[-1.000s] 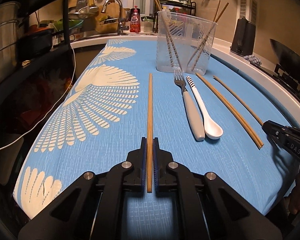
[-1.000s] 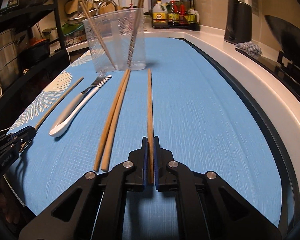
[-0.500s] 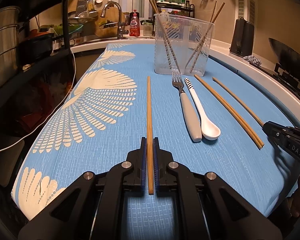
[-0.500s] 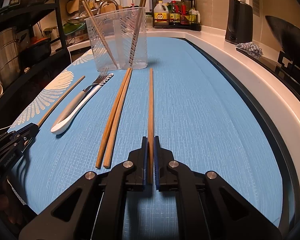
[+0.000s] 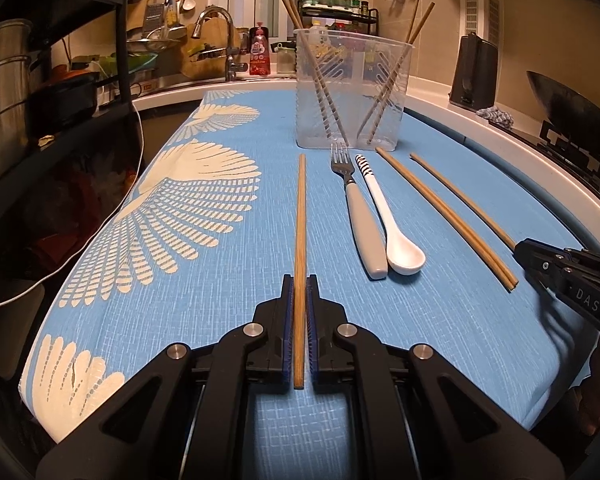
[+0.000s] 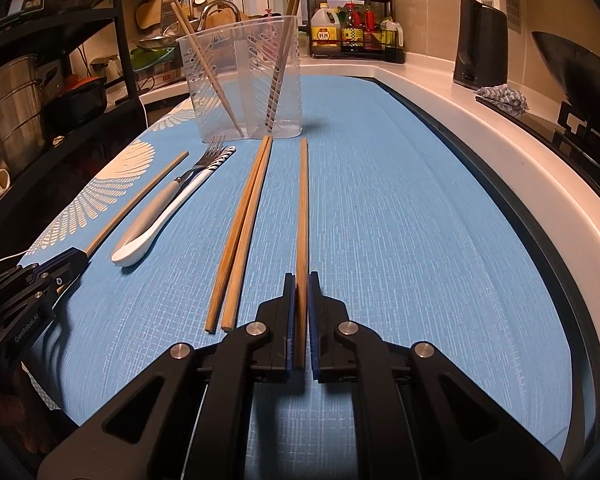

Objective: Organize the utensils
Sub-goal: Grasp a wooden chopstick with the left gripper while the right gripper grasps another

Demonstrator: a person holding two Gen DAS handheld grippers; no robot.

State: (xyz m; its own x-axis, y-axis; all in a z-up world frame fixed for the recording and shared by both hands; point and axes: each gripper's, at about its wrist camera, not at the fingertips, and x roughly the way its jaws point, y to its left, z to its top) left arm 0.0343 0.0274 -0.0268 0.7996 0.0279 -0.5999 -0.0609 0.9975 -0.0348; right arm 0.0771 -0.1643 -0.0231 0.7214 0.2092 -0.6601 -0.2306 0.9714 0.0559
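Note:
My left gripper (image 5: 299,280) is shut on the near end of a single wooden chopstick (image 5: 300,216) that lies along the blue cloth. My right gripper (image 6: 301,278) has its jaws around the near end of another single chopstick (image 6: 302,200), with a thin gap on the right side. Between them lie a grey-handled fork (image 5: 358,216), a white spoon (image 5: 396,240) and a pair of chopsticks (image 5: 444,216). A clear plastic holder (image 5: 350,92) with several chopsticks stands at the far end. The pair also shows in the right wrist view (image 6: 242,232).
The blue patterned cloth (image 5: 180,208) covers the counter. A sink tap (image 5: 220,40) and bottles stand behind the holder. A dark shelf rack (image 5: 40,80) is on the left. A black appliance (image 6: 480,44) and a wok (image 6: 580,68) are on the right.
Both grippers have slid a little forward along their chopsticks, toward the holder. The right jaws have eased apart slightly. The utensils on the cloth have not moved.

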